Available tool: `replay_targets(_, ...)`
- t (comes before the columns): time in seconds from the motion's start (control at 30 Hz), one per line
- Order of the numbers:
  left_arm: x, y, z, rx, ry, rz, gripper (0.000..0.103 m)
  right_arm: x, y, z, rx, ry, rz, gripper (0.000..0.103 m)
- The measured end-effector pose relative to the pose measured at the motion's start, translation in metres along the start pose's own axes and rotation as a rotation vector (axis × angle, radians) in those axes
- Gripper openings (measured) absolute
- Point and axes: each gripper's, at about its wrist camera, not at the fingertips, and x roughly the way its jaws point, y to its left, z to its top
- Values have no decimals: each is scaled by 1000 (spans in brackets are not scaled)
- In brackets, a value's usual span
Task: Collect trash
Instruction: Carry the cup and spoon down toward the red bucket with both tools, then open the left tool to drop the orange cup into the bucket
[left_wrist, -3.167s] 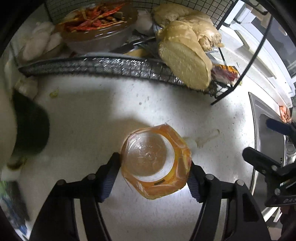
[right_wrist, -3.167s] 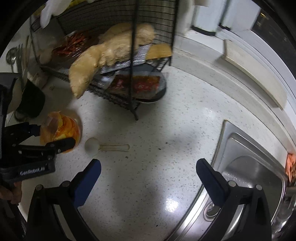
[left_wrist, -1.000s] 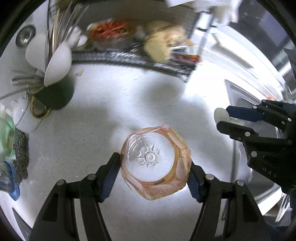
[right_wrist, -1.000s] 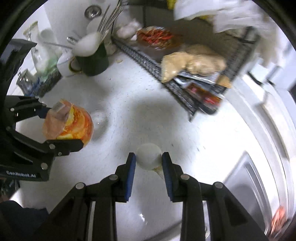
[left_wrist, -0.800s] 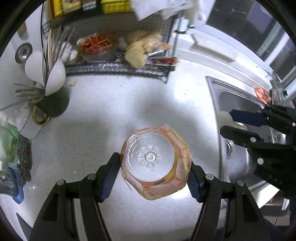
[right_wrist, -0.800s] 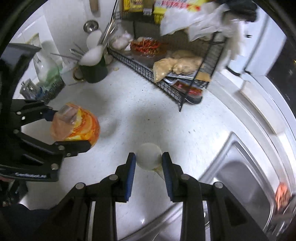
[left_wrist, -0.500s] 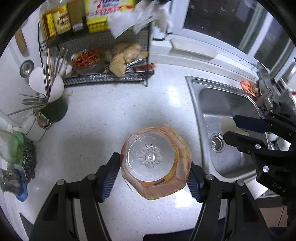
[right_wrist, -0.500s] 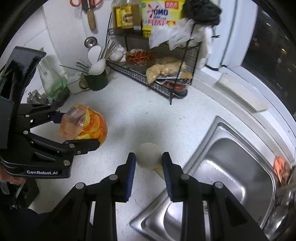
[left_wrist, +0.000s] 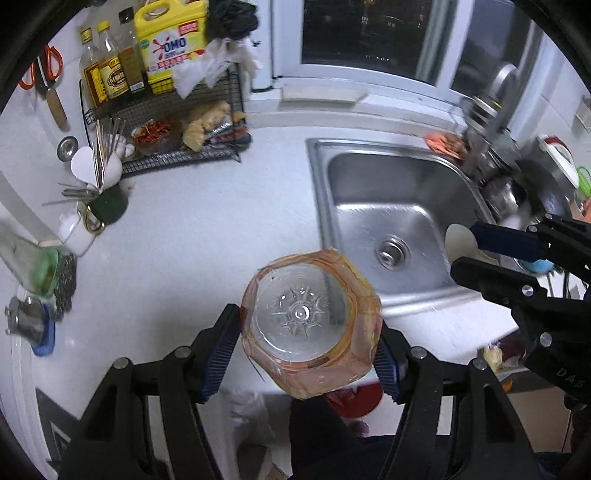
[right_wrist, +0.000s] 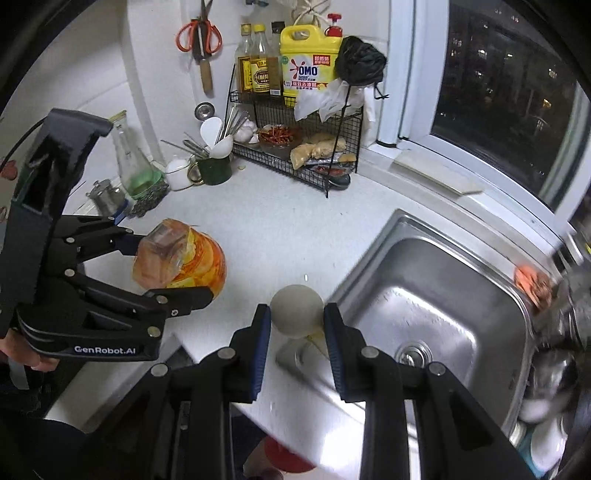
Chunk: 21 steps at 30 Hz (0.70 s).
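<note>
My left gripper (left_wrist: 308, 350) is shut on a clear plastic bottle with an orange label (left_wrist: 310, 326), bottom end facing the camera, held high above the counter's front edge. The bottle also shows in the right wrist view (right_wrist: 177, 258). My right gripper (right_wrist: 297, 325) is shut on a white plastic spoon (right_wrist: 295, 314), its bowl between the pads, above the sink's left rim. The spoon also shows in the left wrist view (left_wrist: 460, 242) in the right gripper (left_wrist: 465, 249).
A steel sink (left_wrist: 388, 206) fills the right of the white counter (left_wrist: 207, 236). A wire rack (right_wrist: 295, 147) with bottles, chillies and ginger stands at the back. A green cup of utensils (right_wrist: 212, 168) and a glass flask (right_wrist: 133, 162) stand at left. Something red (right_wrist: 288, 458) lies on the floor below.
Both grippers have risen and pulled back from the counter with the bottle and spoon held. The view now takes in the whole sink, the window and the floor.
</note>
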Motion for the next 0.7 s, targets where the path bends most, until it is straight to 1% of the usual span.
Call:
replay_targets(0.07,-5,-22,-21,13,8,-12,64,-11,-1,-18,8,-1,-4,27)
replay_targets(0.23,-7,-59,-64,27,47,-38,64,-35,-3,-75,35,30,-7,27)
replay_targets(0.37,2,-81,-97,33,99,-81,64,-44,-2,-114,66,64,-15,27)
replay_targets(0.47,20,-95,-120,54,146,-110,64,-41,-2,-142,107,97,-20,27)
replay_targets(0.57,47,-107,-144,79,194,-142,64,-34,0,-168,151,118,-13,27)
replay_targets(0.7,94,-118,-176,110,251,-169,64,-1,-3,-204,197,179,-26,27)
